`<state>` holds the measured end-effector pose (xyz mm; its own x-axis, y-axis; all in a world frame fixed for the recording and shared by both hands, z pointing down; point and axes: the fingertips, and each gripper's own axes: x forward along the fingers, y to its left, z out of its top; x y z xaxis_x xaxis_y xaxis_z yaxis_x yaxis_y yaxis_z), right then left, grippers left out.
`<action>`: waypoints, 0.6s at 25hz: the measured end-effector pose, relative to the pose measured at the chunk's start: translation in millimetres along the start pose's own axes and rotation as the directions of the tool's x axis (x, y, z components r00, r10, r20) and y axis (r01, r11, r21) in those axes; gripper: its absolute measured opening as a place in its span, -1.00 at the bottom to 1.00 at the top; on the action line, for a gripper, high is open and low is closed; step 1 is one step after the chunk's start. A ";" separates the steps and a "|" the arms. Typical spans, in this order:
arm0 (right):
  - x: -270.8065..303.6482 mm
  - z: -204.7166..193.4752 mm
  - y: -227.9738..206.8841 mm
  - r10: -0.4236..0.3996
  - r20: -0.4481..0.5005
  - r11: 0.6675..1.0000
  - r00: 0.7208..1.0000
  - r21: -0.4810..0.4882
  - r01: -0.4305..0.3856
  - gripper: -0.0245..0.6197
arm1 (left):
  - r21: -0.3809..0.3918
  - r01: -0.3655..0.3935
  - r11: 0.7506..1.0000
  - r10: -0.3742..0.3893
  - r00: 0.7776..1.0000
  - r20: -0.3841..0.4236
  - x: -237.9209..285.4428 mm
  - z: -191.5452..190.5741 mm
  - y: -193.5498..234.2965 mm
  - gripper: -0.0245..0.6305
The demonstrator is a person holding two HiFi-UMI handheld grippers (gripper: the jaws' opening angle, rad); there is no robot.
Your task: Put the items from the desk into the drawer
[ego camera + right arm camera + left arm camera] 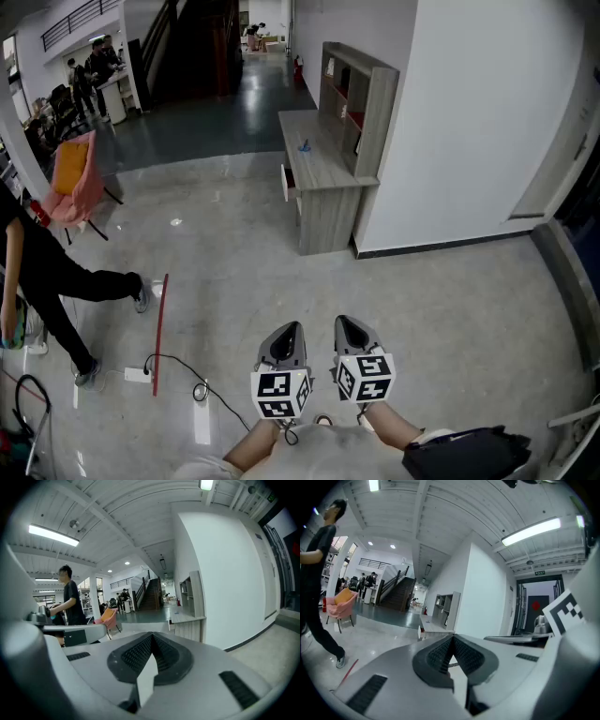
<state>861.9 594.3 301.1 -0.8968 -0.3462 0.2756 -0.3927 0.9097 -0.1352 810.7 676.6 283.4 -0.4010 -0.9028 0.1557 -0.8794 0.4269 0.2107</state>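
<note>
Currently approach step, nothing picked up yet. Left tongs (287, 330) and right tongs (351, 328) both closed together, empty. Desk (323, 173) stands far off, centre; its drawer (288, 181) looks slightly pulled out on the left side. Small blue item (305, 146) lies on the desk top, too small to identify. Next likely: walk closer, open tongs.

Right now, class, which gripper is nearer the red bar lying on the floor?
Left. The left gripper sits right of the red bar; the right gripper is farther right, beyond it.
</note>
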 end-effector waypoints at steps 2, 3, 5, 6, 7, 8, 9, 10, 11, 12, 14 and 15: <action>-1.1 -2.8 0.3 0.001 -0.004 1.000 1.000 -0.002 -0.001 -0.93 | -0.006 -0.002 1.000 0.002 1.000 0.001 -1.2 -1.9 -0.3 -0.93; -1.4 -3.6 0.9 0.002 -0.006 1.000 1.000 -0.002 -0.002 -0.93 | -0.008 -0.004 1.000 0.004 1.000 0.001 -1.9 -2.3 0.1 -0.93; -1.5 -3.8 3.0 0.001 -0.009 1.000 1.000 0.000 -0.001 -0.93 | -0.013 -0.008 1.000 0.008 1.000 0.000 -3.5 -1.8 2.9 -0.93; -1.1 -3.7 4.1 -0.001 -0.010 1.000 1.000 0.001 0.001 -0.93 | -0.016 -0.010 1.000 0.010 1.000 -0.001 -4.2 -1.3 4.9 -0.93; -0.5 -3.9 5.1 -0.002 -0.012 1.000 1.000 0.002 0.002 -0.93 | -0.020 -0.012 1.000 0.012 1.000 -0.001 -4.8 -1.0 7.2 -0.93; 0.5 -4.5 5.8 -0.004 -0.013 1.000 1.000 0.003 0.004 -0.93 | -0.022 -0.014 1.000 0.014 1.000 -0.001 -5.3 -1.0 9.4 -0.93; 1.6 -5.3 6.4 -0.005 -0.015 1.000 1.000 0.005 0.005 -0.93 | -0.025 -0.017 1.000 0.017 1.000 -0.001 -5.8 -1.3 11.7 -0.93; 2.8 -6.4 7.0 -0.005 -0.017 1.000 1.000 0.009 0.005 -0.93 | -0.026 -0.020 0.999 0.020 1.000 0.000 -6.4 -1.8 14.0 -0.93; 4.2 -7.2 8.0 -0.005 -0.017 1.000 1.000 0.015 0.005 -0.93 | -0.029 -0.024 0.999 0.024 1.000 0.001 -7.2 -2.1 16.7 -0.93; 5.6 -7.6 9.7 -0.005 -0.017 1.000 1.000 0.020 0.005 -0.93 | -0.031 -0.028 0.999 0.028 1.000 0.003 -8.4 -2.2 19.9 -0.93; 9.5 -7.2 15.6 -0.004 -0.015 1.000 1.000 0.021 0.004 -0.93 | -0.037 -0.037 0.999 0.038 0.999 0.005 -11.2 -1.7 28.9 -0.93; 12.0 -6.8 19.3 -0.003 -0.015 1.000 1.000 0.021 0.004 -0.93 | -0.040 -0.042 0.998 0.042 0.999 0.005 -12.6 -1.2 34.3 -0.93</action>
<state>844.9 609.2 308.3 -0.8923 -0.3456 0.2905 -0.4000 0.9035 -0.1537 785.9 702.7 289.8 -0.4388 -0.8842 0.1601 -0.8509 0.4661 0.2424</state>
